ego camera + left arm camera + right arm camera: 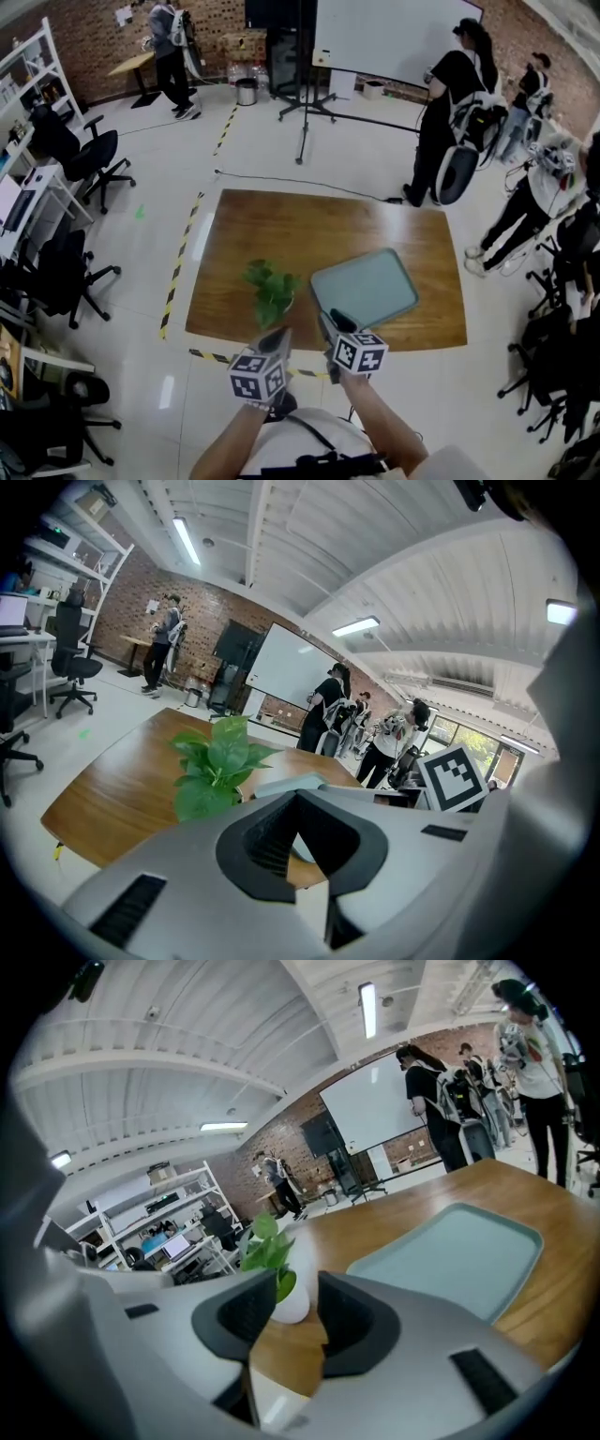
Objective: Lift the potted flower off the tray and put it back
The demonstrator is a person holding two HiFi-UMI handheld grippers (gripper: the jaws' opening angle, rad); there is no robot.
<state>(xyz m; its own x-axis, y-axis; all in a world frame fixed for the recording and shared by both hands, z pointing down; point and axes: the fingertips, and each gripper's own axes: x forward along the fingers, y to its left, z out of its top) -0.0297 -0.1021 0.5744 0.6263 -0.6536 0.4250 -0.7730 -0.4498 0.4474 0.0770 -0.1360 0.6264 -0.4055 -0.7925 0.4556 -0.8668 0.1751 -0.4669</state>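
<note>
The potted flower, green leaves in a small white pot, stands on the bare wood of the table, just left of the grey-green tray, which holds nothing. Both grippers hover at the table's near edge. My left gripper points at the plant from just short of it, its pad tips meeting with nothing between them. My right gripper stands open, its jaws apart and empty. Past the gap I see the white pot, with the tray to its right.
Several people stand beyond the table's far right corner and one at the back left. Office chairs and desks line the left side. A whiteboard stand and a floor cable lie behind the table. Striped tape marks the floor.
</note>
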